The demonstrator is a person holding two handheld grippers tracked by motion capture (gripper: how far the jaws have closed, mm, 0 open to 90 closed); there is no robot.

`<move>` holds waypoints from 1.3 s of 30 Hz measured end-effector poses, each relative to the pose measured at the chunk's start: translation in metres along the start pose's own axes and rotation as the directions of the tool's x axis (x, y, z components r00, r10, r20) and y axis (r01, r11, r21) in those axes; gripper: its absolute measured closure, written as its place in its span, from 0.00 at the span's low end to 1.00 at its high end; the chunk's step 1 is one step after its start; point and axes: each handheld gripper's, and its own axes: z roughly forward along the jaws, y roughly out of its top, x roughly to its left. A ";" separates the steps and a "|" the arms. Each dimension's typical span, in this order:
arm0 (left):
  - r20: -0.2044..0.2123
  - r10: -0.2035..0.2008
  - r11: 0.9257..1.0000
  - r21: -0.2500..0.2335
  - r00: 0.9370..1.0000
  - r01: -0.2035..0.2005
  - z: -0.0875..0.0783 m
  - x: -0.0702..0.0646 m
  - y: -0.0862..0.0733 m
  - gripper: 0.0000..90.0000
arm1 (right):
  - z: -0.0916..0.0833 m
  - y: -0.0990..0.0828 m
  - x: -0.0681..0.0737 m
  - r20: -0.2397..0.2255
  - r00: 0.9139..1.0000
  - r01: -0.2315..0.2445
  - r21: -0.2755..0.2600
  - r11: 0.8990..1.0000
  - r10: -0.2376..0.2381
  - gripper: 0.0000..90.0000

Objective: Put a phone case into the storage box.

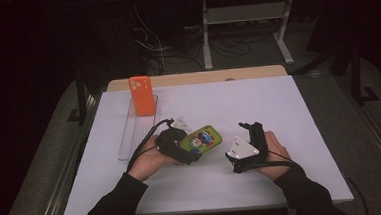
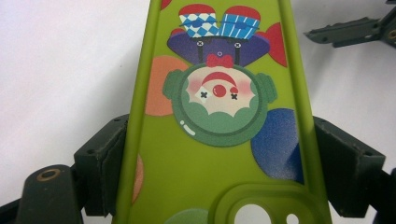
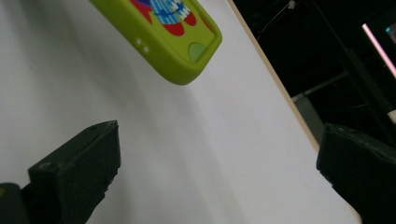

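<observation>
Left gripper (image 1: 193, 150) angled rightward, low over the white table (image 1: 278, 107), jaws clamped on the long edges of a lime-green rubbery phone case with a clown print (image 2: 219, 154), right gripper (image 1: 250, 129) pointing away, jaws wide apart, empty, glossy orange phone case (image 1: 142, 95) upright on a clear ribbed tray (image 1: 130, 136).

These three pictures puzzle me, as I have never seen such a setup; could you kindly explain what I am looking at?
A person sits at a white table and holds a hand-operated two-jaw gripper in each hand; there is no robot arm. The high view looks down from above the person's side. The other two pictures come from cameras riding on the grippers, looking along their black jaws. The left gripper clamps a green phone case printed with a clown, its pads pressing the case's long edges. The right gripper is open with nothing between its jaws, near the case's free end. Farther back, an orange phone case stands on a clear tray.
</observation>
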 end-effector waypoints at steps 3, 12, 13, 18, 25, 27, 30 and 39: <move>0.002 0.002 1.000 0.002 1.000 -0.002 0.000 0.000 0.000 0.17 | 0.000 0.001 0.005 0.029 0.999 0.046 -0.005 0.999 -0.046 0.00; 0.011 -0.013 1.000 0.012 1.000 0.013 0.000 0.001 0.000 0.17 | 0.001 0.005 0.013 0.116 0.967 0.227 -0.009 0.974 -0.225 0.00; 0.010 -0.002 1.000 0.019 1.000 0.001 0.000 0.002 0.000 0.17 | 0.002 0.005 0.014 0.141 0.954 0.268 -0.003 0.963 -0.265 0.00; 0.009 -0.018 1.000 0.005 1.000 0.018 0.000 0.000 0.000 0.17 | 0.002 0.010 0.021 0.181 0.926 0.340 -0.007 0.941 -0.333 0.00; 0.001 0.008 1.000 0.020 1.000 -0.008 -0.004 0.002 0.001 0.17 | 0.008 0.019 0.033 0.200 0.897 0.405 -0.012 0.914 -0.395 0.00; 0.008 0.000 1.000 0.016 1.000 0.000 -0.003 0.002 0.001 0.17 | 0.010 0.022 0.035 0.209 0.888 0.421 -0.011 0.907 -0.410 0.02; 0.006 0.006 1.000 0.019 1.000 -0.006 -0.004 0.002 0.001 0.17 | 0.013 0.024 0.037 0.229 0.865 0.462 -0.019 0.887 -0.446 0.05; 0.009 -0.011 1.000 0.003 1.000 0.011 -0.002 0.000 0.000 0.17 | 0.024 0.030 0.048 0.240 0.831 0.523 -0.028 0.852 -0.502 0.17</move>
